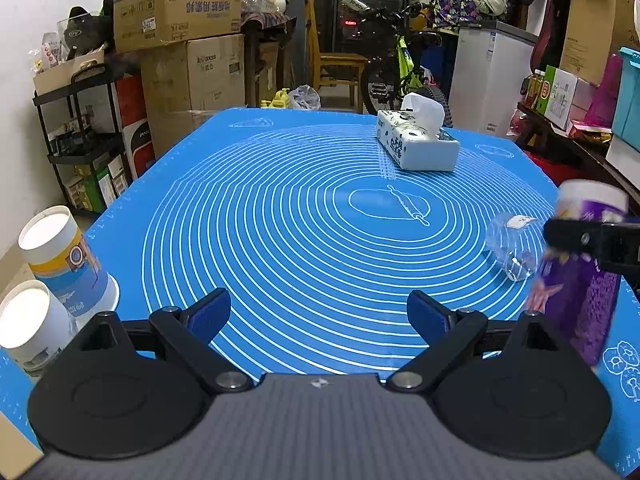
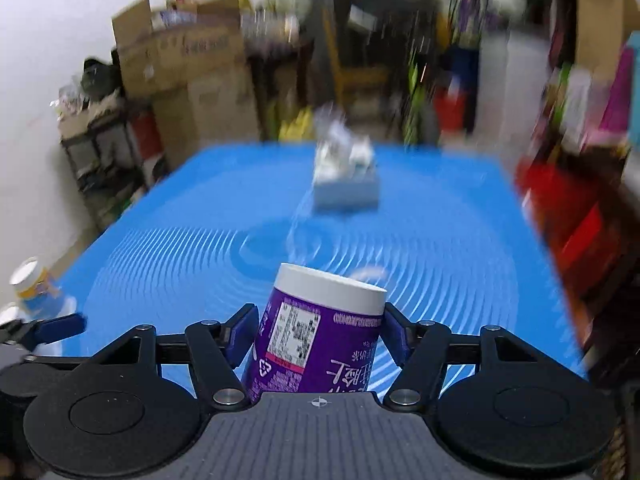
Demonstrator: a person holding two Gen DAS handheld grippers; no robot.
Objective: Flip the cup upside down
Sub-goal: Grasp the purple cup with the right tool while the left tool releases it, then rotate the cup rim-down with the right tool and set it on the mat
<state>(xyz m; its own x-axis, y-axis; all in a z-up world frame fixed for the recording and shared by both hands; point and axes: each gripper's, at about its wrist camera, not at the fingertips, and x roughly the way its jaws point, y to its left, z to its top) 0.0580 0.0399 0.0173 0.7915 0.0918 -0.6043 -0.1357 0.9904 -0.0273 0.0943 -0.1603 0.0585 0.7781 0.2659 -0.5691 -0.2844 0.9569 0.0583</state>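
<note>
My right gripper (image 2: 318,330) is shut on a purple cup (image 2: 316,340) with a white base. The cup is upside down, its print inverted and its white bottom pointing away from me. It is held above the blue mat (image 2: 180,248). In the left wrist view the same purple cup (image 1: 576,280) shows at the right edge, blurred, with the right gripper's black finger (image 1: 580,236) across it. My left gripper (image 1: 320,312) is open and empty over the mat's near edge.
A clear plastic cup (image 1: 514,248) lies on its side on the mat (image 1: 280,220) near the purple cup. A tissue box (image 1: 416,140) sits at the far side. Two white paper cups (image 1: 68,260) stand upside down at the left edge. Boxes, shelves and a bicycle surround the table.
</note>
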